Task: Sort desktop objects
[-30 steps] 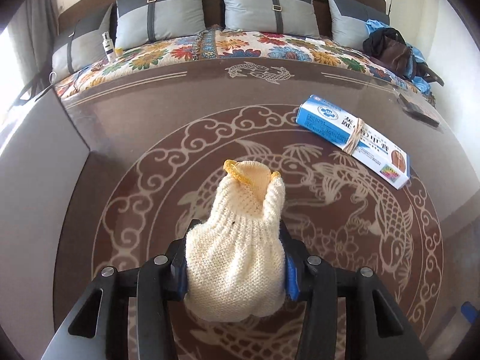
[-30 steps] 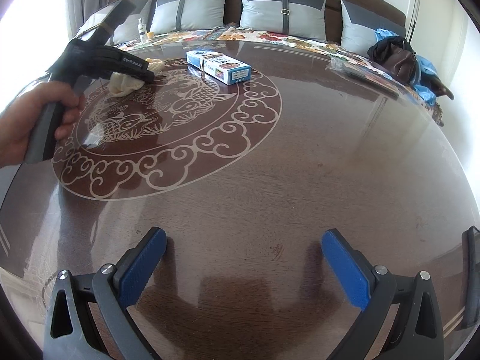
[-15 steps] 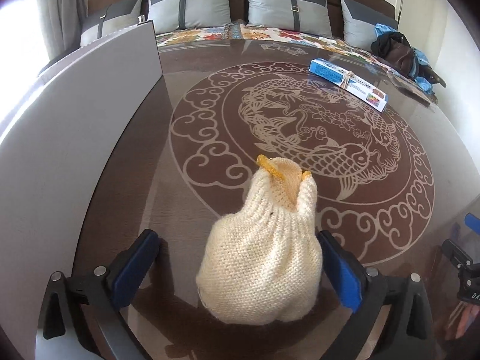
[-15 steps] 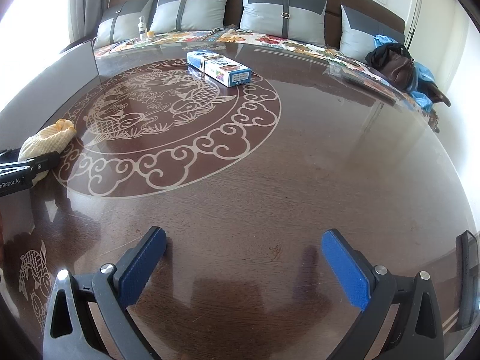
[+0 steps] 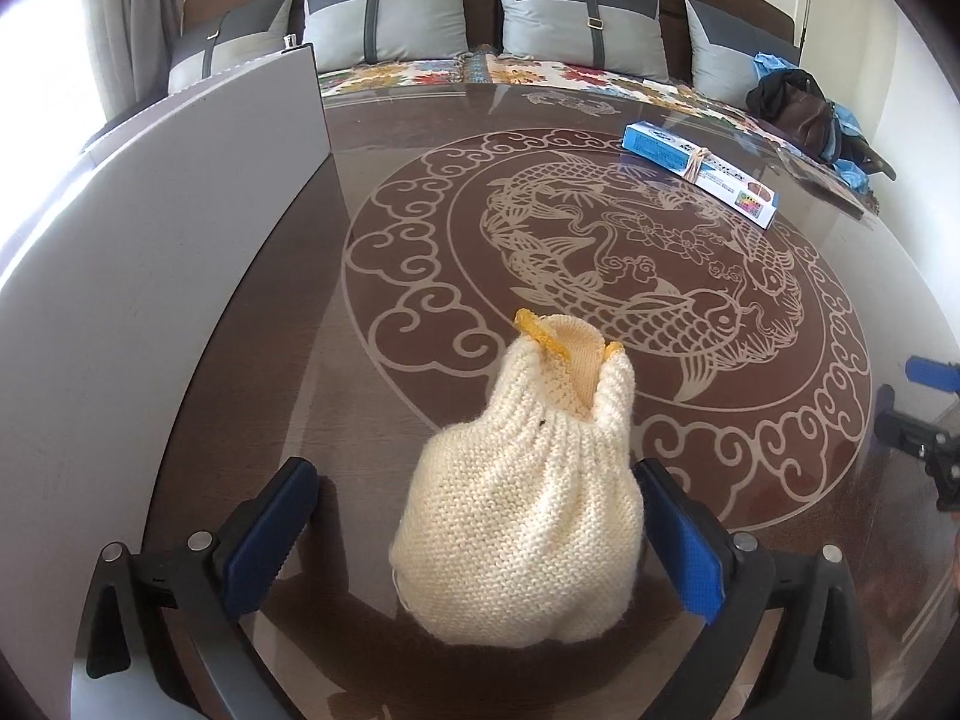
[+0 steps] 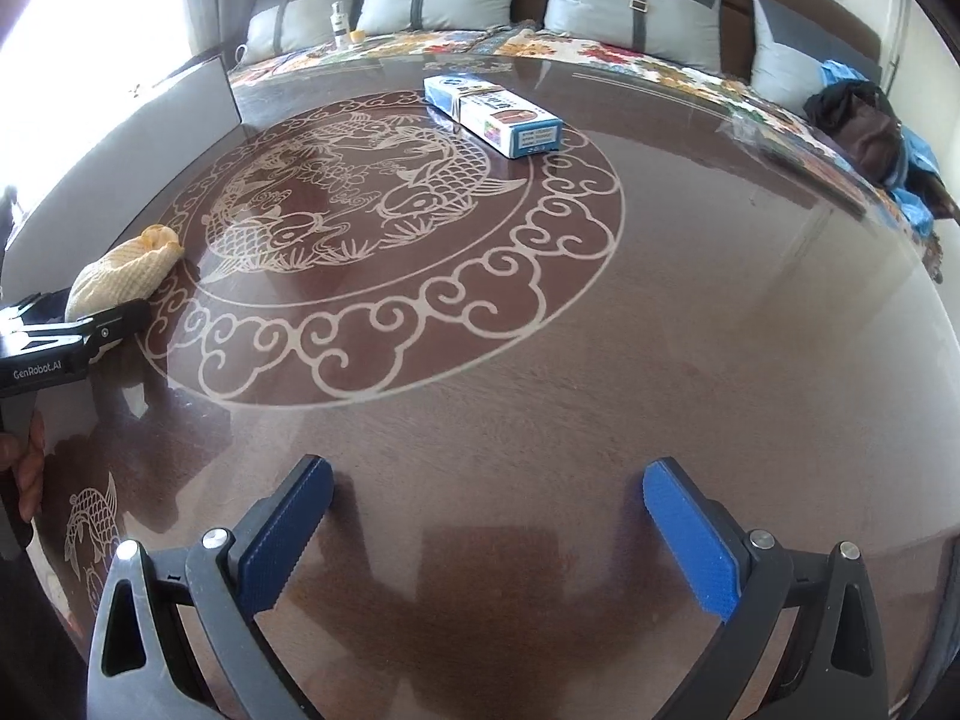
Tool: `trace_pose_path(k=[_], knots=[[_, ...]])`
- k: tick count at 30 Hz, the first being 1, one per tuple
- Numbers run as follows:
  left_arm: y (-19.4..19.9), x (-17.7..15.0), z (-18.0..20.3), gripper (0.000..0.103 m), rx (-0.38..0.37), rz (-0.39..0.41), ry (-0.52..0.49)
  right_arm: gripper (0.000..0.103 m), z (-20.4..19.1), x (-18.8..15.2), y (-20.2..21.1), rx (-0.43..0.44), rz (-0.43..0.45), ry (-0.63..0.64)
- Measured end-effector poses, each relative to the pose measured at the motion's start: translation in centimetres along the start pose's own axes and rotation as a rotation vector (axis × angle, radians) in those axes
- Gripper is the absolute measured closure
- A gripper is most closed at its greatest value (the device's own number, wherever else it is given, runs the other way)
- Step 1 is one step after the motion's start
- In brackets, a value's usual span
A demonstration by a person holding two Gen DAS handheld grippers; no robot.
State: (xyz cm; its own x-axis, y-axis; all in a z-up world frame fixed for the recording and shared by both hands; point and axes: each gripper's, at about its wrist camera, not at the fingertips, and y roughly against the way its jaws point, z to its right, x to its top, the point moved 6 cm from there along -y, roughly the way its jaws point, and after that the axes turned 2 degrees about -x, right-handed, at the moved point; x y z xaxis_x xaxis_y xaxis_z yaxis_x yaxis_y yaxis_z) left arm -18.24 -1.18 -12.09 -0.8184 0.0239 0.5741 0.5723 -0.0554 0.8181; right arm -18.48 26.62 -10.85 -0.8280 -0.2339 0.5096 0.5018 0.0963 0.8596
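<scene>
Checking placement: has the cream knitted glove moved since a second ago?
Yes. The cream knitted glove went from beside the blue box to the fish medallion's near-left rim.

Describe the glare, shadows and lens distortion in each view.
Left wrist view: window light blows out the upper left corner and washes the grey panel; fisheye bends the table edge; the knitted glove is sharp and casts a soft shadow. Right wrist view: glare at the left edge, pale sheen across the glossy tabletop, the open right gripper mirrored darkly below its fingers.
</scene>
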Motion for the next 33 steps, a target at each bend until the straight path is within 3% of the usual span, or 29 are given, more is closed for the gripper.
trace_pose_path(k=[3, 7, 11, 17, 23, 26, 30, 33], knots=[[0.0, 0.0, 0.0, 0.000, 0.000, 0.000, 0.000, 0.001, 0.8, 5.5, -0.9, -0.006, 0.051, 0.025], [0.0, 0.0, 0.0, 0.000, 0.000, 0.000, 0.000, 0.001, 1.1, 12.6, -3.8, -0.031, 0.023, 0.027], [0.0, 0.0, 0.0, 0.000, 0.000, 0.000, 0.000, 0.001, 0.1, 17.7, -5.6, -0.008, 0.036, -0.006], [0.0, 0.0, 0.0, 0.000, 0.000, 0.000, 0.000, 0.001, -1.4, 20.4, -10.0, -0.098, -0.054, 0.154], [0.1, 0.0, 0.0, 0.000, 0.001, 0.001, 0.000, 0.003, -0.7, 20.3, -12.5, -0.053, -0.090, 0.101], [0.1, 0.0, 0.0, 0.000, 0.002, 0.001, 0.000, 0.015, -0.3, 20.1, -12.7, 0.016, -0.089, 0.028], [0.2, 0.1, 0.0, 0.000, 0.002, 0.001, 0.000, 0.061, -0.7, 19.9, -11.6, 0.020, -0.056, 0.047], [0.3, 0.1, 0.0, 0.000, 0.002, 0.002, 0.000, 0.061, -1.3, 18.6, -10.8, 0.025, -0.054, 0.062]])
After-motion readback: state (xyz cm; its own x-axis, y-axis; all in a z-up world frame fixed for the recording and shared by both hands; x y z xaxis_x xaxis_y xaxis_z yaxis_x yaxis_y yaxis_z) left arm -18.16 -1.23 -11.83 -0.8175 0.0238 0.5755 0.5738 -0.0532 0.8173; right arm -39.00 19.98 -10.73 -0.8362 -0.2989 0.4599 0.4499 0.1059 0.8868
